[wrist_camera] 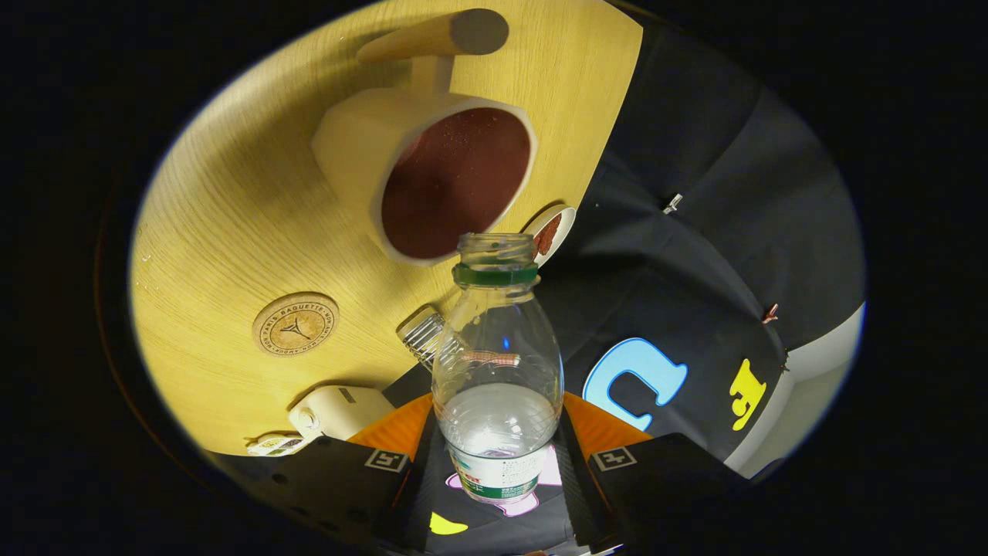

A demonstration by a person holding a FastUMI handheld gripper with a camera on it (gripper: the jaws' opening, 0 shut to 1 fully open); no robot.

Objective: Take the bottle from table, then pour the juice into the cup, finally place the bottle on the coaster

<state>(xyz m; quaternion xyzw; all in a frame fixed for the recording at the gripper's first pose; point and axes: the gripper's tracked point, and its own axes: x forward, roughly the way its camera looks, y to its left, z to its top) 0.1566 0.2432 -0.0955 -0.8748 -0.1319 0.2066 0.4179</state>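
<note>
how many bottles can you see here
2: the open bottle gripped between the fingers, mouth near the cup, and a second clear bottle lying on the table behind it, partly hidden.

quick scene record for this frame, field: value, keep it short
gripper: gripper shut on the bottle, a finger on each side of its lower body
bottle: clear plastic bottle, cap off, green neck ring, clear liquid in lower part
cup: cream cup with wooden handle, beyond bottle mouth, holds dark red liquid
coaster: round cork coaster on wooden table, bare
stage: judging by tilt, pouring at or near the cup
</note>
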